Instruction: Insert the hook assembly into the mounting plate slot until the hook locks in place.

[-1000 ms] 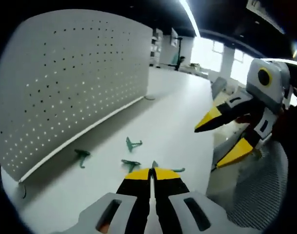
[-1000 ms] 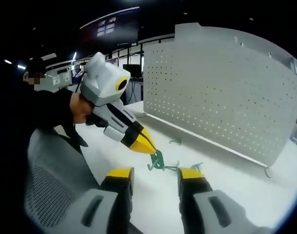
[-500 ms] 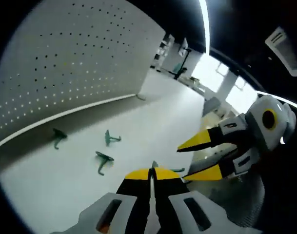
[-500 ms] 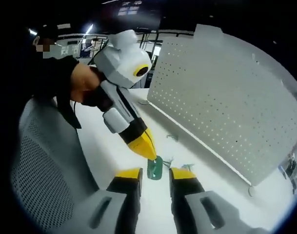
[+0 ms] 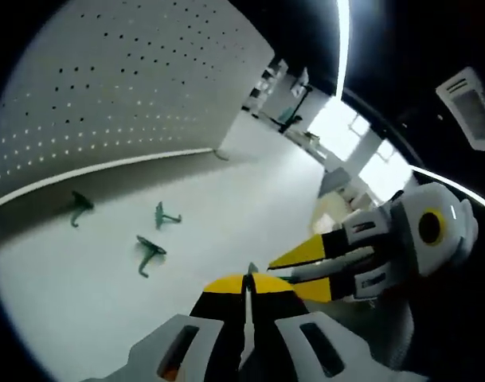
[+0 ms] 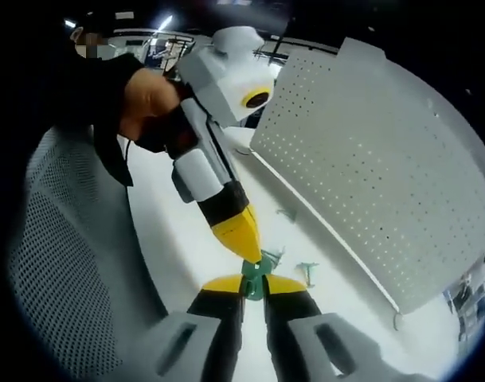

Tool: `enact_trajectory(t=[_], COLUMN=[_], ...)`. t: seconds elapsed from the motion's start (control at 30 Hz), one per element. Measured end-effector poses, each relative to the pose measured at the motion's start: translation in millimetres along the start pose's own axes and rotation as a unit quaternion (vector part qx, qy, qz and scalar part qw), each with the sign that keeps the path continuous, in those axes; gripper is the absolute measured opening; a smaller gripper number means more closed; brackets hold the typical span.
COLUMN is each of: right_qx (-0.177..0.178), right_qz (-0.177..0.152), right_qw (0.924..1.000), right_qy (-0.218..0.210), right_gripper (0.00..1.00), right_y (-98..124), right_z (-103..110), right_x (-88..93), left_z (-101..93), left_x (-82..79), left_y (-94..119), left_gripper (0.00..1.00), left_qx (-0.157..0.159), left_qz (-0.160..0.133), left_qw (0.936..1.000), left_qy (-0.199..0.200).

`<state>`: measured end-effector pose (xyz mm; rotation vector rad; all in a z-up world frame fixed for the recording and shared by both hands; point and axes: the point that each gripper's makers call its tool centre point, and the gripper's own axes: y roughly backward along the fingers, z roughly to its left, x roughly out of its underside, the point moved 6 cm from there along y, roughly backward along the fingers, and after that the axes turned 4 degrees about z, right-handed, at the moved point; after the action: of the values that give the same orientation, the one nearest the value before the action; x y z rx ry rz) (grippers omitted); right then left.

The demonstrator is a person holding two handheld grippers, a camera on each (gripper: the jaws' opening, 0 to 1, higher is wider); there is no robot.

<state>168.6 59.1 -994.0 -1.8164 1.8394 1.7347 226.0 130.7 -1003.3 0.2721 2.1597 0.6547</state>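
**Hook pinched between both grippers, board not yet reached**

The right gripper [image 6: 254, 284] is clenched on the green hook [image 6: 254, 280], and the left gripper [image 6: 244, 248] pinches the same hook from above. The perforated mounting plate [image 6: 385, 167] stands well ahead of both tips. Spare hooks [image 5: 150, 251] lie ahead on the table [image 5: 234, 199]. Insertion remains undone.

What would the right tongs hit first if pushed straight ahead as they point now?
Probably the left tongs: in the right gripper view their yellow tips sit directly ahead, on the same green hook that the right tongs clamp. Beyond lie the white table and pegboard, though depth is unclear.
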Motion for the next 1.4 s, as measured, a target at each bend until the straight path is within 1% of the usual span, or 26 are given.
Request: enact_trajectory(t=[0.27,0.67,0.87,0.97,1.07,1.17,1.2,1.3,1.4], right_qx=[0.001,-0.003,-0.003,-0.001,-0.007,-0.007,-0.007,-0.003,-0.001], right_qz=[0.010,0.010,0.008,0.006,0.004,0.004,0.002,0.003,0.000], right_qw=[0.9999,0.9999,0.9999,1.0000,0.9998,0.9996,0.9995,0.9995,0.9994], right_qy=[0.006,0.009,0.006,0.001,-0.018,-0.027,-0.030,-0.030,-0.036], right_gripper=[0.03,0.01,0.01,0.01,0.01,0.01,0.01,0.01,0.01], right_y=[-1.4,-2.6,-1.9,-1.5,-1.7,-1.4,-1.4,-1.0,-0.3], right_z=[-0.1,0.6,0.3,-1.0,-2.4,-3.6,-3.4,-3.9,-5.2], right_x=[2.1,2.4,1.9,1.8,3.5,4.2,4.1,4.1,4.0], left_z=[-2.7,-6.1,-6.1,-6.2,-7.8,-8.7,-8.7,-10.2,-8.9], left_x=[1.2,2.5,2.1,2.7,4.6,6.0,5.5,5.3,6.4], left_y=[0.9,1.1,2.0,1.7,0.9,0.8,1.5,4.3,6.4], left_gripper=[0.01,0.01,0.01,0.02,0.02,0.02,0.02,0.02,0.05], left_qx=[0.006,0.014,0.014,0.012,0.008,0.010,0.008,0.007,-0.001], left_qz=[0.000,0.003,0.000,-0.004,-0.002,-0.002,-0.007,-0.011,-0.014], left_qw=[0.9999,0.9998,0.9999,0.9999,0.9993,0.9989,0.9985,0.9976,0.9968], left_qy=[0.008,0.014,0.009,-0.010,-0.036,-0.045,-0.053,-0.068,-0.079])
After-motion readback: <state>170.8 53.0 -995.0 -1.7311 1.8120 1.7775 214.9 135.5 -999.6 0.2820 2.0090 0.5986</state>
